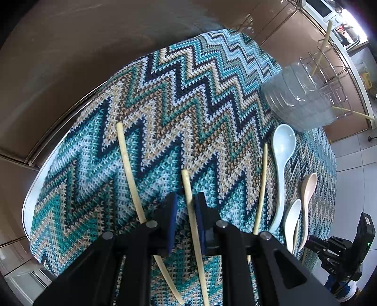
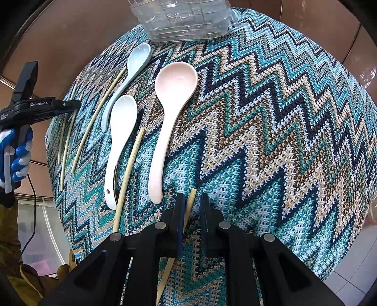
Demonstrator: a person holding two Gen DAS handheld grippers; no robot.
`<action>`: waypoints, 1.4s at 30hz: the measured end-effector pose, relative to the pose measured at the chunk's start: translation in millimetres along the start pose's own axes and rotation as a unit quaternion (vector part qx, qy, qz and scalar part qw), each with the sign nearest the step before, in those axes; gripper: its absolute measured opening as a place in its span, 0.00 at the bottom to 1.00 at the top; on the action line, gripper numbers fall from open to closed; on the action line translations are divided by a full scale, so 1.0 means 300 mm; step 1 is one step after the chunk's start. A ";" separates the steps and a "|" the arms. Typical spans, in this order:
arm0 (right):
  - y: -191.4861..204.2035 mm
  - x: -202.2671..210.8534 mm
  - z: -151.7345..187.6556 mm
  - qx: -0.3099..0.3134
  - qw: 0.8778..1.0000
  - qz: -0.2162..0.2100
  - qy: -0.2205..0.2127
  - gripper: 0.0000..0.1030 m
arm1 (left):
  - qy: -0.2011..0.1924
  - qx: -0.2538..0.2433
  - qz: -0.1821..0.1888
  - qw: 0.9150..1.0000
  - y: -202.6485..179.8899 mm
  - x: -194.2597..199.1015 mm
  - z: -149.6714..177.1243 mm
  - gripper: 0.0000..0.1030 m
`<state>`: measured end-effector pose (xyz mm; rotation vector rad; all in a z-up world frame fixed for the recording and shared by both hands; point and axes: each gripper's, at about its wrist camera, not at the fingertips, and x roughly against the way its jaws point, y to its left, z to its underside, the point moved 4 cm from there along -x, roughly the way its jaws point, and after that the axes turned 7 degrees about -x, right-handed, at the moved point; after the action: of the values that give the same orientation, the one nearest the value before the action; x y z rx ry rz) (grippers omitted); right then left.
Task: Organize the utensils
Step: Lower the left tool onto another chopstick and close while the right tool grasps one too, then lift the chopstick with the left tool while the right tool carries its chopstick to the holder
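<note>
On the zigzag knitted cloth (image 1: 179, 98) lie several bamboo chopsticks and three spoons. My left gripper (image 1: 187, 207) points down over one chopstick (image 1: 187, 188). The stick rests against the right pad, with a gap to the left pad. Two more chopsticks (image 1: 128, 164) (image 1: 262, 188) lie on either side. My right gripper (image 2: 192, 204) stands over another chopstick (image 2: 191, 199), which lies beside its left pad, clear of the right one. Left of it are a pink spoon (image 2: 169, 117), a white spoon (image 2: 120, 141), a pale blue spoon (image 2: 132, 70) and a further chopstick (image 2: 129, 169).
A clear plastic container (image 2: 183, 18) stands at the far edge of the cloth. Behind it, a wire rack (image 1: 329, 77) holds chopsticks. The round table drops off all around the cloth. A blue-gloved hand (image 2: 16, 150) holds the left gripper.
</note>
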<state>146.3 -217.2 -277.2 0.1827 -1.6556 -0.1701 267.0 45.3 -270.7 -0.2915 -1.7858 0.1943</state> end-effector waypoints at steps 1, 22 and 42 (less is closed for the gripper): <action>-0.005 0.004 -0.002 -0.002 1.000 -0.001 -0.001 0.12 | 0.001 0.000 -0.001 1.000 0.001 -0.001 -0.002 0.15; 0.019 -0.026 -0.010 0.011 1.000 0.017 0.019 0.17 | -0.006 -0.003 -0.033 0.999 -0.029 -0.022 -0.005 0.07; 0.039 0.222 0.103 0.018 0.996 -0.026 -0.088 0.06 | -0.183 -0.034 -0.005 0.983 -0.107 0.367 0.106 0.05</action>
<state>109.2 -220.5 -212.8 0.2439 -1.8304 -0.2010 209.4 48.5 -166.6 -0.3094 -2.1608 0.1878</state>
